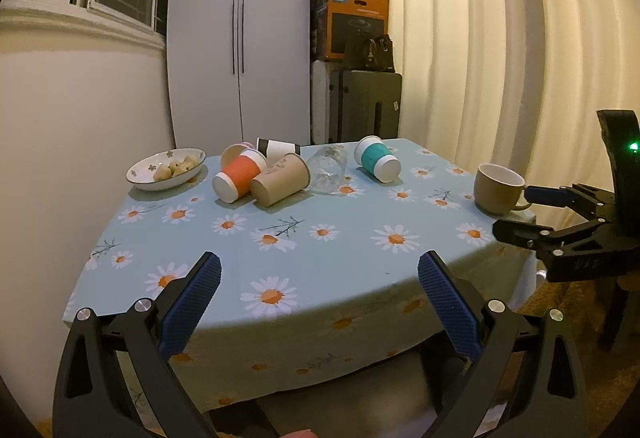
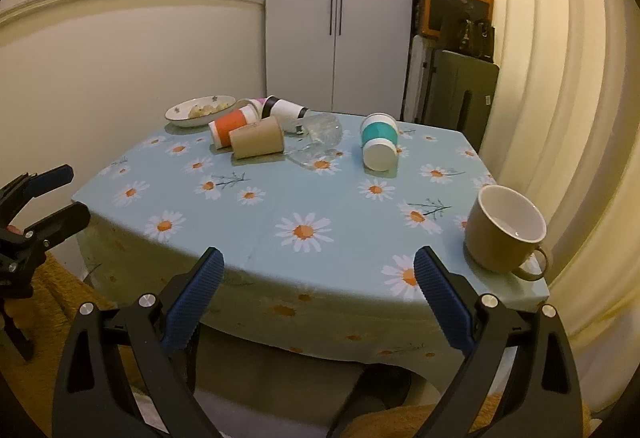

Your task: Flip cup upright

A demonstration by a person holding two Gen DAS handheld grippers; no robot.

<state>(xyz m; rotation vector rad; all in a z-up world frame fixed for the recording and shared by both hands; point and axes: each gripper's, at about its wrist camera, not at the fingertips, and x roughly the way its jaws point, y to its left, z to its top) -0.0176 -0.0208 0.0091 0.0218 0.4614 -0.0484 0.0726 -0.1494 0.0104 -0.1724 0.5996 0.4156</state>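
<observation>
A tan mug [image 2: 505, 234] with a white inside stands upright at the table's near right corner; it also shows in the left wrist view [image 1: 498, 188]. Several paper cups lie on their sides at the far part of the table: orange [image 1: 240, 175], brown [image 1: 281, 179], black-and-white [image 1: 278, 148], teal [image 1: 377, 159]. A clear plastic cup [image 1: 329, 168] lies on its side between them. My left gripper [image 1: 319, 278] is open and empty before the table's front edge. My right gripper [image 2: 319, 274] is open and empty, left of the mug and apart from it.
A daisy-print tablecloth [image 1: 320, 250] covers the table. A white bowl of food [image 1: 166, 169] sits at the far left. A wardrobe, stacked boxes and a curtain stand behind the table. The right gripper shows in the left wrist view [image 1: 516, 210].
</observation>
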